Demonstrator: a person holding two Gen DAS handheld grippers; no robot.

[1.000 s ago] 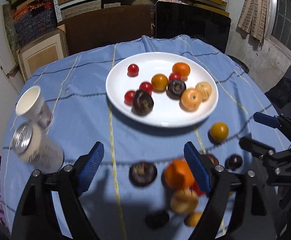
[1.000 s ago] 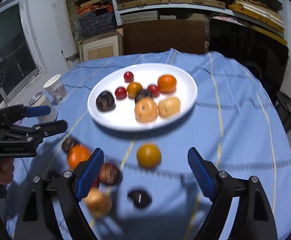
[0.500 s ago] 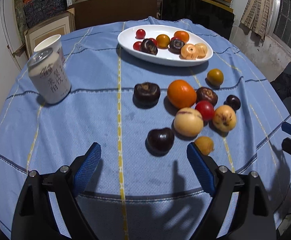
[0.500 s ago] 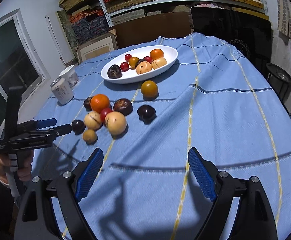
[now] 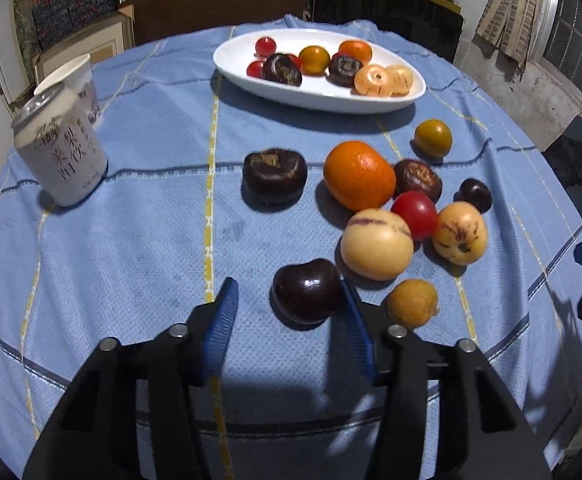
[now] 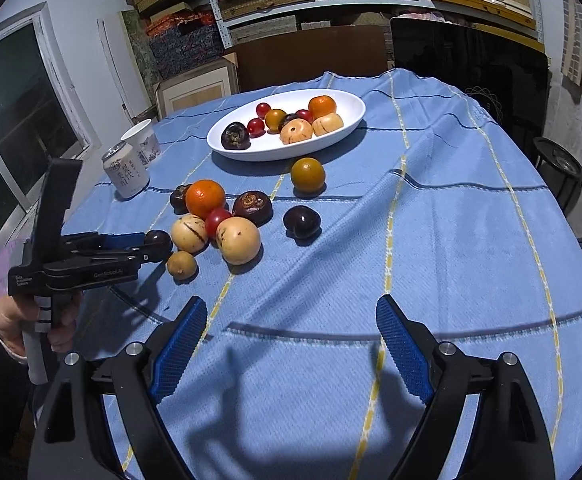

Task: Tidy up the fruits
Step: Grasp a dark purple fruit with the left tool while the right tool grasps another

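Note:
A white oval plate [image 5: 319, 96] at the far side of the blue tablecloth holds several fruits; it also shows in the right wrist view [image 6: 347, 128]. Loose fruits lie in front of it: an orange [image 5: 358, 180], a dark round fruit [image 5: 274, 175], a red tomato [image 5: 415, 214], two pale yellow fruits and others. My left gripper [image 5: 289, 312] is open, its jaws on either side of a dark plum [image 5: 306, 291], the right pad touching it. In the right wrist view the plum [image 6: 158, 242] sits at the left gripper's tips. My right gripper [image 6: 287, 344] is open and empty above the bare cloth.
A white drink can [image 5: 61, 152] and a paper cup [image 5: 77, 82] stand at the left of the table. A second dark plum [image 6: 301, 221] and a yellow-brown fruit [image 6: 307, 175] lie apart toward the right. Shelves and boxes stand behind the table.
My left gripper moved forward and lower to the dark plum and its jaws narrowed around it. My right gripper stayed back near the table's front, barely moving.

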